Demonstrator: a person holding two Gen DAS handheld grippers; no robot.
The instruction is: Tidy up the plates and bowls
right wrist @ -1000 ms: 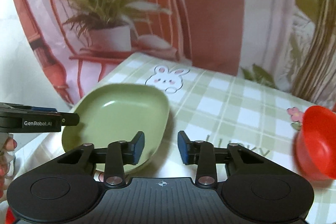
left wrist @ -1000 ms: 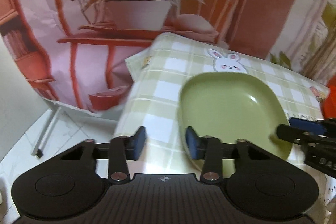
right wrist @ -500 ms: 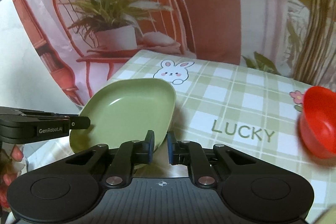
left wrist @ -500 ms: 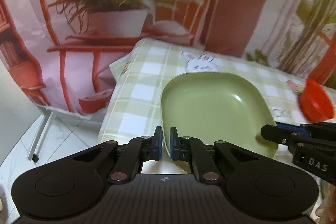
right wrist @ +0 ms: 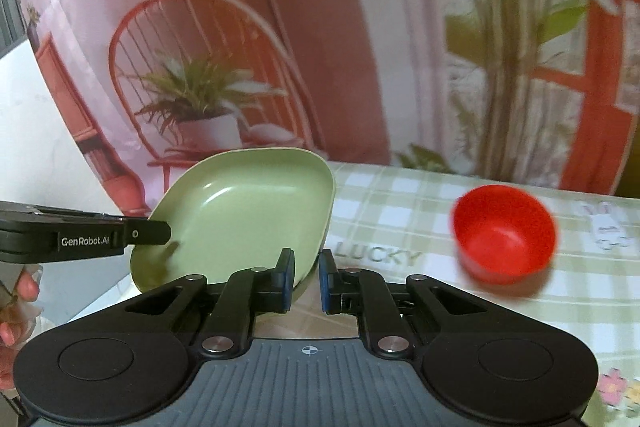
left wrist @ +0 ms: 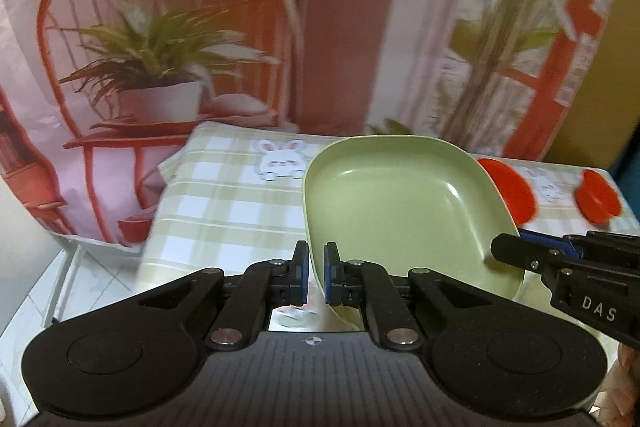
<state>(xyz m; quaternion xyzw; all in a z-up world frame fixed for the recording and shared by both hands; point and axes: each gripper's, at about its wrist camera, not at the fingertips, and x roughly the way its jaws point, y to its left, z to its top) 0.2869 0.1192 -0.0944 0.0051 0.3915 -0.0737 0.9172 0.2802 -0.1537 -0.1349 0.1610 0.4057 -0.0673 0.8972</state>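
A pale green square plate (left wrist: pixel 404 203) is held above the checked tablecloth, tilted up. My left gripper (left wrist: pixel 315 275) is shut on its near left rim. My right gripper (right wrist: pixel 305 281) is shut on its right rim, and the plate also shows in the right wrist view (right wrist: pixel 248 219). The right gripper's finger (left wrist: pixel 516 251) shows at the plate's right edge in the left wrist view; the left gripper's finger (right wrist: pixel 148 231) shows at its left edge in the right wrist view. A red bowl (right wrist: pixel 504 233) sits on the table to the right.
The table (left wrist: pixel 224 195) has a green checked cloth with rabbit pictures and the word LUCKY. In the left wrist view a red bowl (left wrist: pixel 510 193) lies behind the plate and a second red bowl (left wrist: pixel 598 199) farther right. A printed backdrop hangs behind.
Both grippers closed on the green plate's rims and lifted it off the table, tilting it up. Both views have swung to the right, bringing the red bowls into sight.
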